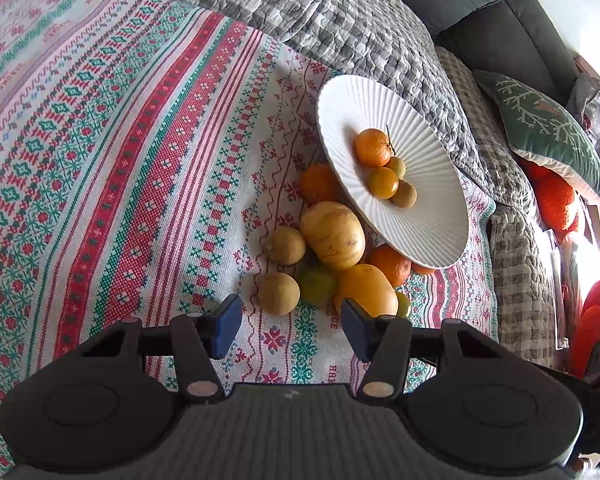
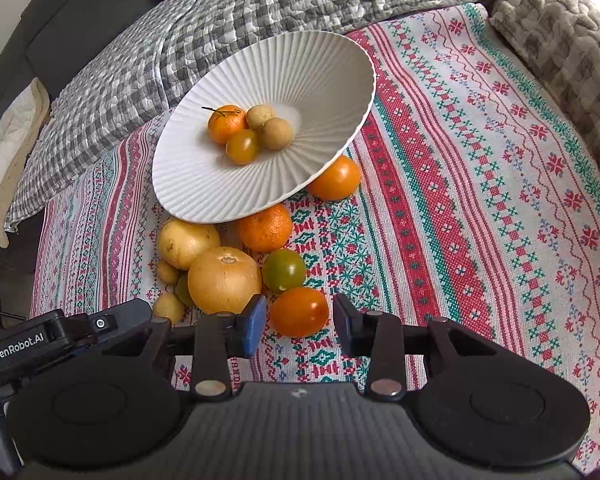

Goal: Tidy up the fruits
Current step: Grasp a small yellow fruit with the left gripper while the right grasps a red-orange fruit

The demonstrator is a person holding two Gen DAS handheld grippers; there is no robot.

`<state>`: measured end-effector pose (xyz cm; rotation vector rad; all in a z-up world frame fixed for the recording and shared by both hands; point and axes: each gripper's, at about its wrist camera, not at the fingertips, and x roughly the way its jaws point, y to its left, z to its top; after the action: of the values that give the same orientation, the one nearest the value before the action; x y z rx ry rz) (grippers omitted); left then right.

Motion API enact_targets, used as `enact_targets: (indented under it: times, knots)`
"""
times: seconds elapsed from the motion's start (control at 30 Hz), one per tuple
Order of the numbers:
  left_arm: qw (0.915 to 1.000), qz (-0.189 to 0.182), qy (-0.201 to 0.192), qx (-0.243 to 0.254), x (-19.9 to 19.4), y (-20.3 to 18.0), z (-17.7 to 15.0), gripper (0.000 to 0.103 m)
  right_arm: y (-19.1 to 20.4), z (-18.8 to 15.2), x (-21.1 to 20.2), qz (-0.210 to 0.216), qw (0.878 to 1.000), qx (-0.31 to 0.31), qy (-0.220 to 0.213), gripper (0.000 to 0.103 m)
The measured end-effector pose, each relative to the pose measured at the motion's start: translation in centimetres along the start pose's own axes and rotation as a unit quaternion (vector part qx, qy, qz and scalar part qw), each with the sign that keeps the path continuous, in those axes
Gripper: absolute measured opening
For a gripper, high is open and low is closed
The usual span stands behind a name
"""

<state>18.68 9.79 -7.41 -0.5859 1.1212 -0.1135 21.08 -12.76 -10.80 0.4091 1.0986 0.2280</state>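
Note:
A white ribbed plate [image 1: 342, 92] [image 2: 268, 52] sits tilted on the patterned cloth, holding a mandarin [image 1: 373, 147] [image 2: 226, 123], a yellow tomato [image 2: 242, 147] and two small brown fruits. Beside it lies a pile: two large yellow fruits [image 1: 333, 236] [image 2: 224, 280], oranges [image 2: 265, 227], a green tomato [image 2: 284, 270] and small brown fruits [image 1: 279, 293]. My left gripper [image 1: 291, 326] is open and empty, just short of the nearest brown fruit. My right gripper [image 2: 300, 326] is open around an orange-red tomato [image 2: 299, 312]; its blue pads stand slightly off the skin.
The red, green and white cloth [image 2: 480, 200] covers a bed or sofa. A grey checked quilt [image 1: 340, 20] is bunched behind the plate. A green cushion [image 1: 548, 136] and orange cushions [image 1: 556, 196] lie at the right. The left gripper's body [image 2: 60, 336] shows beside my right one.

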Motion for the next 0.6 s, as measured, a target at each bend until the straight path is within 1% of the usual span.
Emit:
enact_targets:
  times: [0.07,0.13,0.17,0.27,0.3,0.37,0.47,0.53,0.6]
  knots:
    - [0.9999,-0.002,0.007,-0.009,0.5,0.3,0.0,0.042,-0.1,0.2,0.3,-0.001,1.0,0.004,0.0,0.034]
    - [0.9999,-0.001,0.005,-0.011,0.7,0.3,0.1,0.041,-0.5,0.4,0.6,0.006,1.0,0.016,0.002,0.034]
    - [0.9999,-0.006,0.005,-0.011,0.6,0.4,0.0,0.04,-0.6,0.5,0.7,0.009,1.0,0.021,0.003,0.034]
    - [0.9999,-0.013,0.004,-0.003,1.0,0.1,0.3,0.035,-1.0,0.5,1.0,0.016,0.999,0.028,0.01,0.033]
    - [0.9999,-0.01,0.004,0.001,1.1,-0.1,0.3,0.034,-0.9,0.5,1.1,0.017,0.999,0.028,0.011,0.032]
    - [0.9998,0.009,0.004,0.017,1.9,-0.8,0.5,0.031,-0.8,0.5,1.2,0.016,0.999,0.027,0.008,0.031]
    - [0.9994,0.014,0.002,0.03,2.1,-1.2,0.4,0.03,-0.7,0.5,1.1,0.013,1.0,0.023,0.006,0.03]
    - [0.9991,0.02,0.001,0.038,2.2,-1.5,0.5,0.028,-0.6,0.5,1.2,0.011,1.0,0.014,0.004,0.03]
    - [0.9988,0.03,0.002,0.039,2.5,-1.5,0.8,0.018,-0.5,0.6,1.2,0.009,1.0,0.012,0.001,0.03]
